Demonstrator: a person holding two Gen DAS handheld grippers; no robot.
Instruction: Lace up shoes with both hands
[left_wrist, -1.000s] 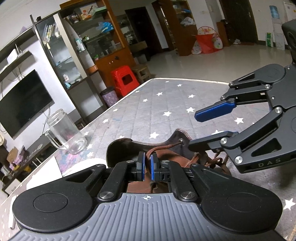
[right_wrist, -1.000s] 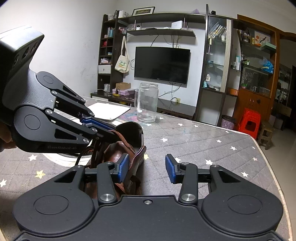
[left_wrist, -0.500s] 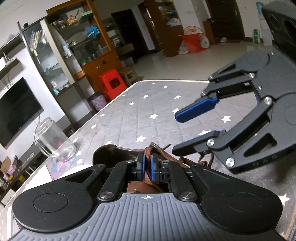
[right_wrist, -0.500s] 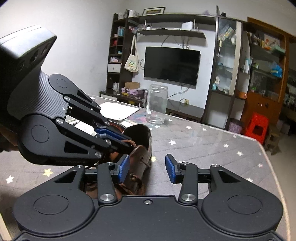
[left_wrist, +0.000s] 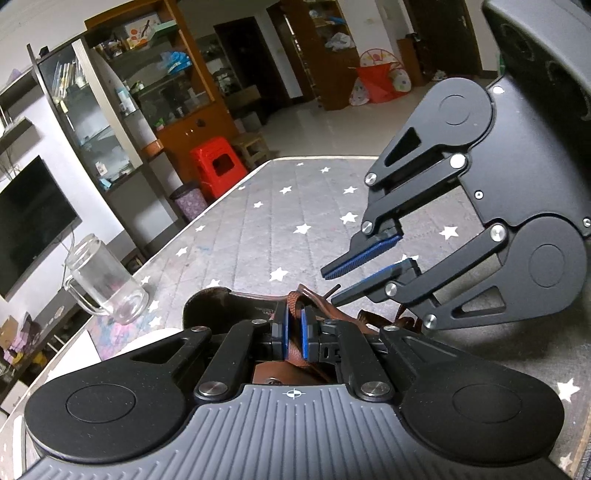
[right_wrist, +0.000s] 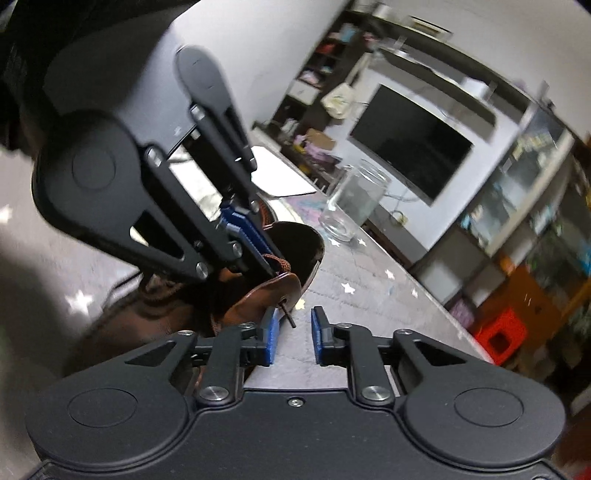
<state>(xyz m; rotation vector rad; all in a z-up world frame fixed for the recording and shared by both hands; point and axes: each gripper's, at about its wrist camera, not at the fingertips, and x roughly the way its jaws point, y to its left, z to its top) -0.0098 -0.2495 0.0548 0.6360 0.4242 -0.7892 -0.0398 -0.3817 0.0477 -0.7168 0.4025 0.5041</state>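
Resting on the star-patterned table cover (left_wrist: 280, 221), the brown leather shoe (right_wrist: 258, 295) lies directly under both grippers. The left gripper (left_wrist: 293, 332) is pinched closed on a stretch of the brown lace (left_wrist: 294, 306), which rises between its blue pads above the shoe's opening. The right gripper (right_wrist: 293, 338) has its fingers apart, with a clear gap between the blue pads. The dark lace tip (right_wrist: 288, 315) pokes out of an eyelet on the shoe's flap and sits in that gap, close to the left-hand pad, but not clamped. In the left wrist view the same tip (left_wrist: 332, 288) lies just at the ends of the right gripper's fingers. A glass jar (left_wrist: 105, 280) stands on the table well apart from the shoe, toward the television (right_wrist: 410, 140).
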